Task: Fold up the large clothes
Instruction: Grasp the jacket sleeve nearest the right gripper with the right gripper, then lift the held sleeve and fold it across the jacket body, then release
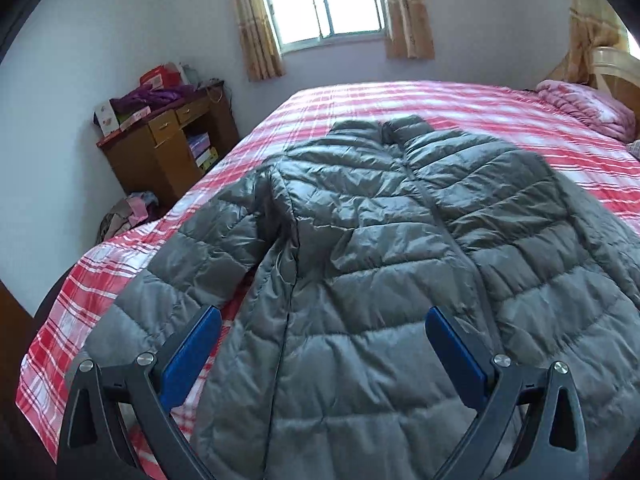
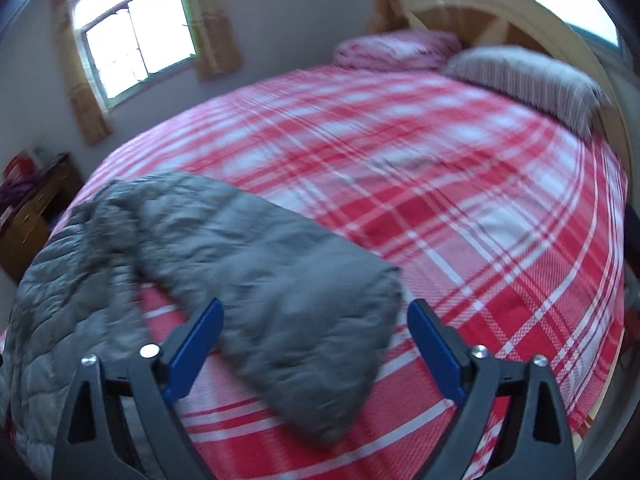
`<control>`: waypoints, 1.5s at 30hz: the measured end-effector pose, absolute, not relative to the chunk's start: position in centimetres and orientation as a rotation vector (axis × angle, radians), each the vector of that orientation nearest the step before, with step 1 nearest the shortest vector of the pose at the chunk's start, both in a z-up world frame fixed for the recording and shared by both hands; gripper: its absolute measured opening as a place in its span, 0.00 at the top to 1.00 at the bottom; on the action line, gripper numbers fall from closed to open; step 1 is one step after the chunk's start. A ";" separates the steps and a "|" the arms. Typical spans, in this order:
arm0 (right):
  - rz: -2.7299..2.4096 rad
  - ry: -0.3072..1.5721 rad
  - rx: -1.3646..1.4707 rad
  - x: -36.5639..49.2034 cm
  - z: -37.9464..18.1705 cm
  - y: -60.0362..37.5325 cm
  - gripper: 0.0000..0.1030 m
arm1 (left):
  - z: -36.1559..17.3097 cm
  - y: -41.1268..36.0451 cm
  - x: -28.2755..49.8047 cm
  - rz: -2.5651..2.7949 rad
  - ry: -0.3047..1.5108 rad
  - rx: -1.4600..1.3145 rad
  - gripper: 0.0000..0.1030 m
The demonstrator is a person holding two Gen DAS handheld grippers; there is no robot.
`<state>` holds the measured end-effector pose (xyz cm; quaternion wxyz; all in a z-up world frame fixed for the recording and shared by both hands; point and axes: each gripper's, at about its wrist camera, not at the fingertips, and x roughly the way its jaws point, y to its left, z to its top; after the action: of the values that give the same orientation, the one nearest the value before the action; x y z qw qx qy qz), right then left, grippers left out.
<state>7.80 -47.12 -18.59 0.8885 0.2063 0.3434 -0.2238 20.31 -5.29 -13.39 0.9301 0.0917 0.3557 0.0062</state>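
Grey quilted puffer jacket (image 1: pixel 380 240): lies front-up and spread flat on the bed (image 1: pixel 460 108), zip closed, collar toward the far edge of the bed under the window (image 1: pixel 320 0), hem toward the near edge. One sleeve (image 1: pixel 192 256) runs beside the body toward the near left corner of the bed.

Other sleeve (image 2: pixel 288 292): seen from the right wrist view, laid out at an angle from the jacket body across the red-and-white check cover (image 2: pixel 460 208), cuff end nearest the camera. View blurred.

Left claw (image 1: pixel 323 316): blue-padded fingers spread wide, holding nothing, poised above the lower left part of the jacket body, pointing along the jacket toward the collar. Whether the tips touch the fabric cannot be told.

Right claw (image 2: pixel 316 308): fingers spread wide, holding nothing, poised over the cuff end of the outstretched sleeve, pointing across the bed toward the headboard (image 2: pixel 500 12); the sleeve sits between the two fingers.

Bed furnishings: pink folded quilt (image 2: pixel 396 48) and striped pillow (image 2: pixel 524 84) at the head end.

Room: wooden cabinet (image 1: pixel 168 144) against the wall beside the bed's far left corner, boxes and purple cloth on top.
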 end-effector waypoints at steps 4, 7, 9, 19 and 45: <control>-0.413 0.774 0.505 8.8 -20.7 -48.5 0.31 | -14.5 -5.2 22.4 0.045 0.758 0.196 0.01; -0.396 0.760 0.483 9.0 -20.8 -48.6 0.61 | -14.8 -4.9 23.5 0.066 0.774 0.210 0.01; -0.365 0.759 0.486 9.3 -20.9 -49.1 0.74 | -14.8 -4.3 24.3 0.080 0.784 0.206 0.01; -0.479 0.666 0.331 11.9 -15.7 -51.9 0.80 | -13.2 -0.3 27.3 0.160 0.779 0.208 0.01; -0.009 0.502 -0.257 25.7 -8.3 -22.3 0.81 | -13.4 7.7 28.6 0.236 0.785 0.091 0.01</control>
<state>25.67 -22.35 -8.26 0.9605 -0.1269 0.2475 -0.0044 28.55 7.73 -13.39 0.9162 0.0440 0.3813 0.1148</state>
